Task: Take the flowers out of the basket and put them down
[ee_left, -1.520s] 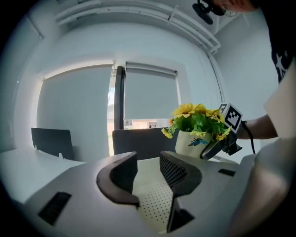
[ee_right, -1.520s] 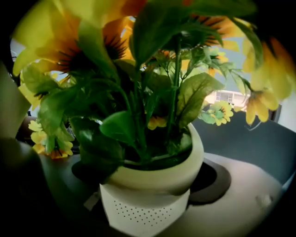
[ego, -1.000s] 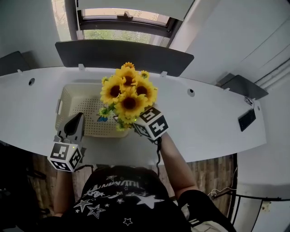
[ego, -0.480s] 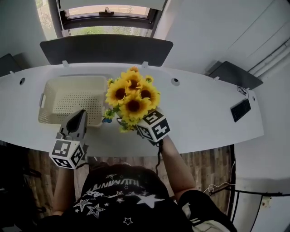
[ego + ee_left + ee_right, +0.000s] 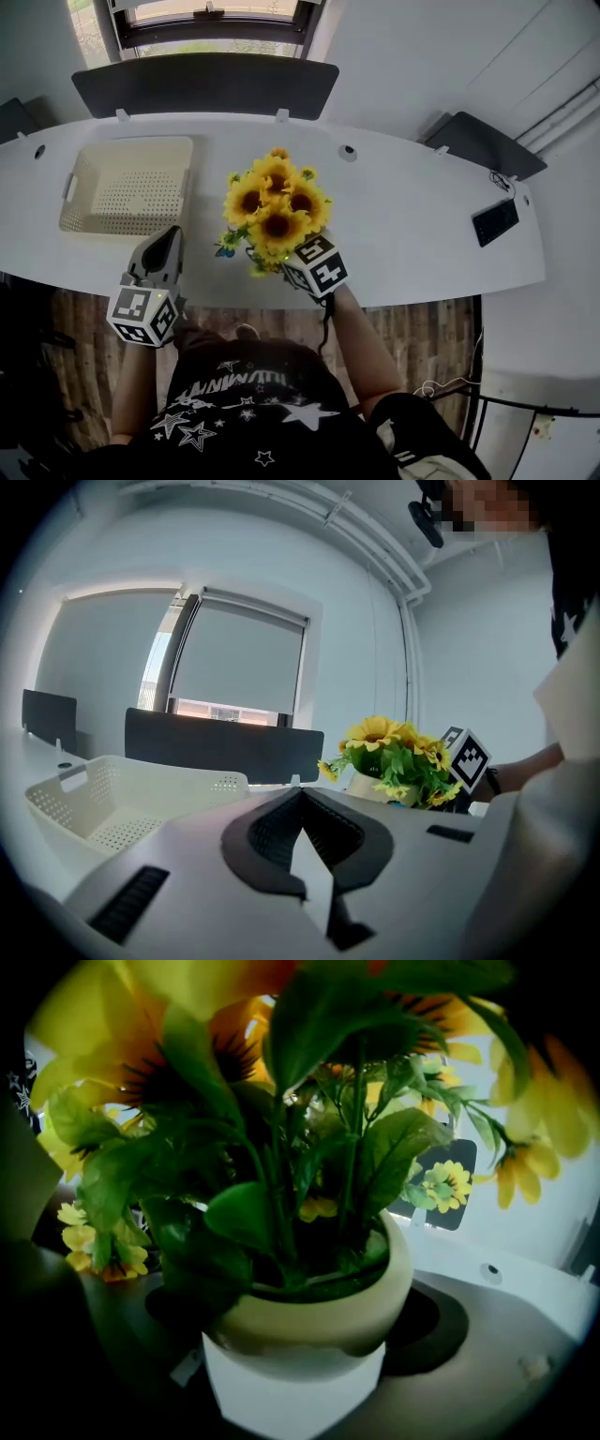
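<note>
Flowers, potted: moved clear of the emptied basket to over the table beside it, pot clamped in the right gripper, left gripper closed on nothing; only setting down remains.

Daylight enters through the far window and lights the white curved table evenly, leaving only soft shadows. Both gripper views bend strongly and darken at their round edges. In the right gripper view the yellow artificial sunflowers loom backlit, dim and blurred.
</note>
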The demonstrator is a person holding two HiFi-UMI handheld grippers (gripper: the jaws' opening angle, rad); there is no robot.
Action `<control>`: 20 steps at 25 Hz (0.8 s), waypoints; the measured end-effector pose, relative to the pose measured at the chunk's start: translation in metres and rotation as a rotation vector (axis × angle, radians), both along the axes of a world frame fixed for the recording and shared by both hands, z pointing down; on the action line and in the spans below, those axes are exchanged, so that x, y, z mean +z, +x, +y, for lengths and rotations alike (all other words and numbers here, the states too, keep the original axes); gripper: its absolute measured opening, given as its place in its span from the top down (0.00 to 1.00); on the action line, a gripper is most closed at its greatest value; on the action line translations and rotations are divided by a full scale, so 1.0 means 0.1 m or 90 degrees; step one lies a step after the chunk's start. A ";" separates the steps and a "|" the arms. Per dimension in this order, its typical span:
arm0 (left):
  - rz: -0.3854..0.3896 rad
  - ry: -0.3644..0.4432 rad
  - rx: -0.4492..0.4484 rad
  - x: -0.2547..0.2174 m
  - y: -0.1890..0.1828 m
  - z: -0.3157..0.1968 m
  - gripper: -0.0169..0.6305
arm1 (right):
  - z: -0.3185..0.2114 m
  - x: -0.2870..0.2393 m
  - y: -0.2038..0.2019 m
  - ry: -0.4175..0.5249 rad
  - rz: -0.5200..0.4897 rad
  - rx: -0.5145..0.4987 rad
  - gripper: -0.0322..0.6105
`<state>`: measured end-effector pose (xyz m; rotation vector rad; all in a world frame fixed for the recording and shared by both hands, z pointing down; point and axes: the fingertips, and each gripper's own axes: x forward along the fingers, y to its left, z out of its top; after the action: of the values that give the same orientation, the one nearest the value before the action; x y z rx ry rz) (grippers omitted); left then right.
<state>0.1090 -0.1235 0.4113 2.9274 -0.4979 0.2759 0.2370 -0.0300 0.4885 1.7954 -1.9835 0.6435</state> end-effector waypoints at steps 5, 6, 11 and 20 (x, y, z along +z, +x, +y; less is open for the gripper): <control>-0.019 -0.001 -0.001 0.19 0.08 0.20 0.96 | 0.27 0.29 0.12 -0.012 -0.024 0.019 0.14; -0.023 -0.002 -0.001 0.24 0.09 0.23 0.96 | 0.31 0.34 0.14 -0.016 -0.026 0.021 0.14; -0.046 -0.011 0.001 0.44 0.15 0.35 0.96 | 0.41 0.54 0.21 -0.024 -0.017 0.026 0.14; -0.081 -0.048 0.021 0.75 0.28 0.49 0.96 | 0.54 0.92 0.22 -0.056 -0.023 0.049 0.14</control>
<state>0.1367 -0.0742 0.4866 2.8595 -0.4474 0.4764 0.2592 0.0242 0.5808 1.8264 -1.8863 0.7798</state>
